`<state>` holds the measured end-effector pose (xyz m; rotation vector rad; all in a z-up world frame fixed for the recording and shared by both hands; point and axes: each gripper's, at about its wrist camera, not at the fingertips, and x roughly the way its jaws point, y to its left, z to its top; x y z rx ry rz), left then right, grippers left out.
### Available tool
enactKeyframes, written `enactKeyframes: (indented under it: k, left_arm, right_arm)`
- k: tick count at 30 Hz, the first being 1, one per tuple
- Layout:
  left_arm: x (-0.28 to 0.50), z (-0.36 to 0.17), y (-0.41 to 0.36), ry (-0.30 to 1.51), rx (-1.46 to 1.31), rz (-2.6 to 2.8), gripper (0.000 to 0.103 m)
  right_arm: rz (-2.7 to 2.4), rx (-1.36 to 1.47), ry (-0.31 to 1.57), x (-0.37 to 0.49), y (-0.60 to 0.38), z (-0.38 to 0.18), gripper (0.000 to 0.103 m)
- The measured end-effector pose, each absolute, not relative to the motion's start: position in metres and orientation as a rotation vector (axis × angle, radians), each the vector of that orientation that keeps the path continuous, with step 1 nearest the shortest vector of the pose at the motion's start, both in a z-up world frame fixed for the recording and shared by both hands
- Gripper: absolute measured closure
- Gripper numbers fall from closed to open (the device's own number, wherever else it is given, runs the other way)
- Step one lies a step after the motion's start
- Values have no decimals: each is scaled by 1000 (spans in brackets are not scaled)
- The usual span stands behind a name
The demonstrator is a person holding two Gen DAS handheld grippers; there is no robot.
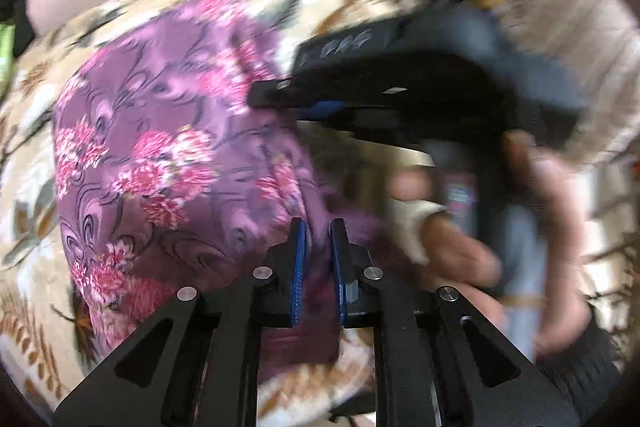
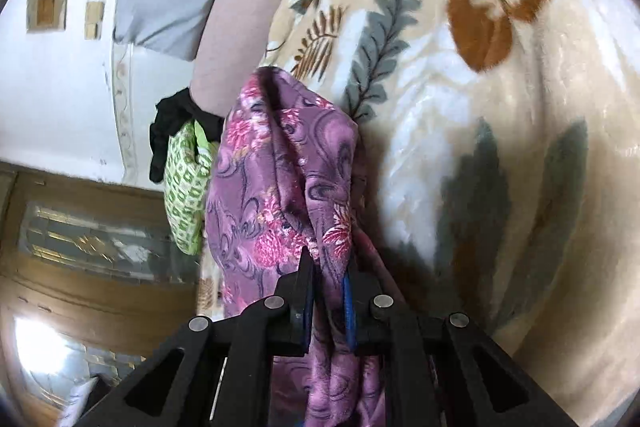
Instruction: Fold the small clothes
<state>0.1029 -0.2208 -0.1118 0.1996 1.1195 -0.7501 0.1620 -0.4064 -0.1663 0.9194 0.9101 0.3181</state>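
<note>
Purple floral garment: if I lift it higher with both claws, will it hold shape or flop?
Likely floppy: the purple floral garment bunches into folds in the right claw. Probably light, thin fabric. It may sag between grips, since the left claw pinches another edge above the leaf-print blanket.

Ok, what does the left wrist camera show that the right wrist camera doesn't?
Only the left wrist view shows the other black tool, blurred, and the right hand holding it. Only the right wrist view shows a green patterned cloth and a black garment beyond the bed edge, plus the white wall. Both show the purple floral garment pinched in that view's tongs, on the leaf-patterned blanket.
</note>
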Motion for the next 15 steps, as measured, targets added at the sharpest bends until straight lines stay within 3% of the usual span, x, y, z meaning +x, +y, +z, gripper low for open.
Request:
enactKeyframes:
  k: [2,3,4,6,9,12,13,14,15]
  left_arm:
    - [100,-91,-186,1083,63,-800,76]
    - [97,-82,-165,1045,25,-787,53]
    - [95,-75,-146,1006,16,-750,36]
    - [97,-72,-114,970,17,-668,34]
    - [113,-86,-64,1022,-83,-484,34]
    - [128,-118,-30,1109,-197,-338,34]
    - [126,-130,-29,1133,-207,-331,35]
    - [127,-137,-31,1151,-203,-330,35]
    - [123,-143,-37,1174,-191,-340,34]
  right_arm:
    - [253,821,860,147,-403,-144,88]
    - [204,794,830,138,-404,-134,86]
    - [172,784,791,128,-407,-127,83]
    - [166,800,731,107,-409,-119,55]
    - [207,782,713,81,-391,-114,53]
    - [173,711,825,69,-357,-128,54]
    - [131,658,898,71,-345,-137,57]
    - [65,582,947,73,-337,-141,79]
    - [5,538,956,71,-337,-141,93]
